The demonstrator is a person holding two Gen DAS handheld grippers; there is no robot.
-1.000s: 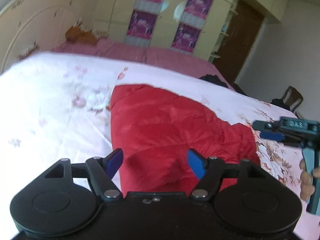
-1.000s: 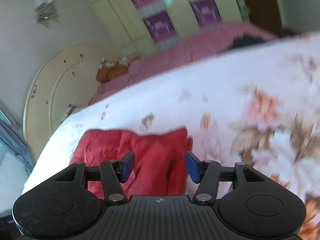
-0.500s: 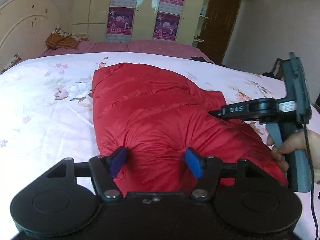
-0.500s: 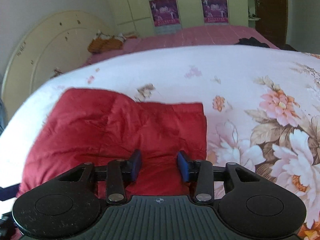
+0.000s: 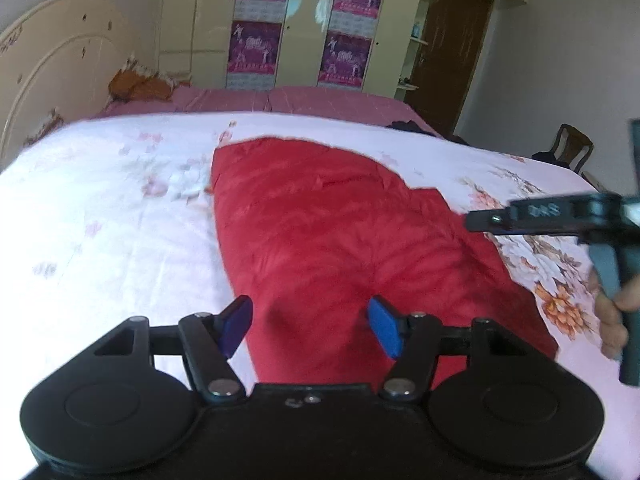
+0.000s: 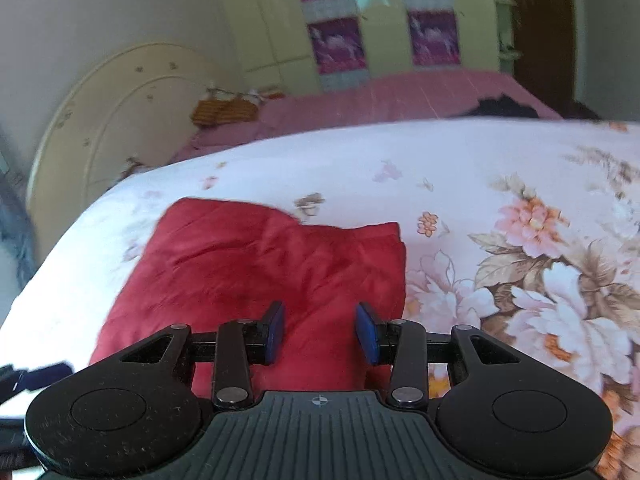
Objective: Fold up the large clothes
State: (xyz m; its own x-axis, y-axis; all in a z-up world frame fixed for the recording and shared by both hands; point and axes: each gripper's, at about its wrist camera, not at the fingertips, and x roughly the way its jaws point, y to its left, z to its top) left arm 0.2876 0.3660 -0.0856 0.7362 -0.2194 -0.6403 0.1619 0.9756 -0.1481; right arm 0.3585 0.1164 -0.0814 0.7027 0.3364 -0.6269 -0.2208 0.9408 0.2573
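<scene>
Red jacket [image 5: 340, 240] on bed, just ahead of L gripper [image 5: 310, 326]; jaws closing, part-open, nothing gripped.

The left black hand-held gripper [image 5: 310, 328] with blue pads points downward, its jaws closing yet well apart, the pads [image 5: 236, 324] pressing on nothing. The right black hand-held gripper [image 6: 322, 332] with blue pads also tilts downward, jaws partly apart. A person's bare hand [image 5: 614, 312] wraps its teal handle at the left view's right edge.
</scene>
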